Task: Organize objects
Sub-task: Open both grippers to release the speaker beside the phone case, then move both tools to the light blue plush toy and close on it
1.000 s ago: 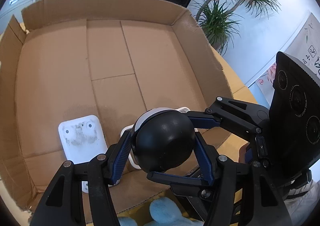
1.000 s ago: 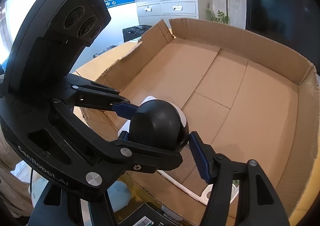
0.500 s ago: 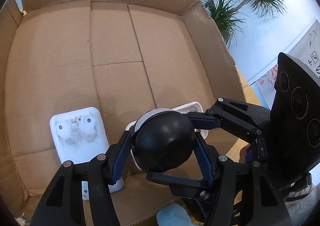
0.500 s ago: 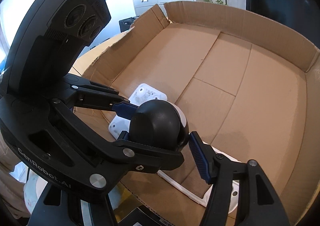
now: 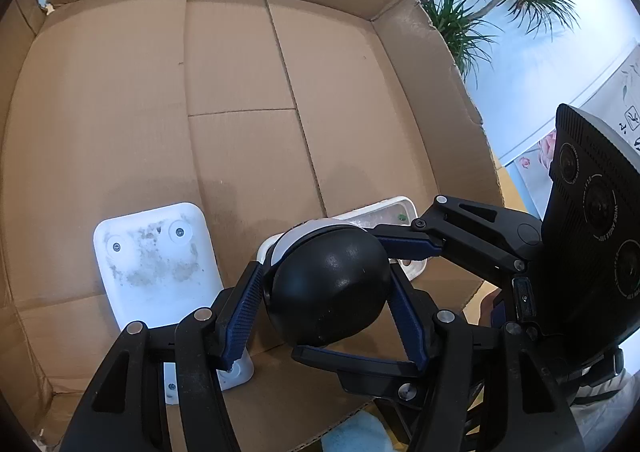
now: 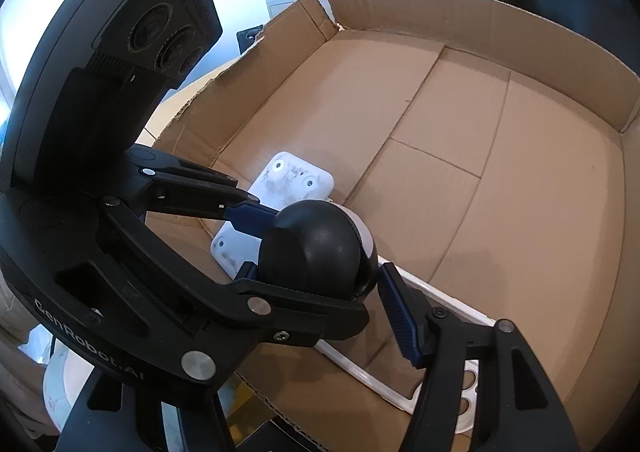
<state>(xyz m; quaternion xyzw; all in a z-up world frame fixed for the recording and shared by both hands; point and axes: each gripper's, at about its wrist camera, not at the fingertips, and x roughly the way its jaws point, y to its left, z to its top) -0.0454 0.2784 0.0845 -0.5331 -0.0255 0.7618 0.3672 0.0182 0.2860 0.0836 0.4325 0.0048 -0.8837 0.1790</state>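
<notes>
Cardboard box [image 5: 240, 64] floor lies bare ahead; left tool [image 5: 328, 292] and right tool [image 6: 320, 248] pinch the black-white ball [image 5: 330, 284].

Cardboard box [image 5: 404, 52], white plate [image 5: 156, 272], white tray [image 6: 404, 384] inside

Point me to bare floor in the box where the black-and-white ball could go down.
Free: the cardboard box floor from its far wall down to the white plate, and the right half of the floor in the right wrist view. Crowded: the near edge, where plate, white tray and ball bunch together.
</notes>
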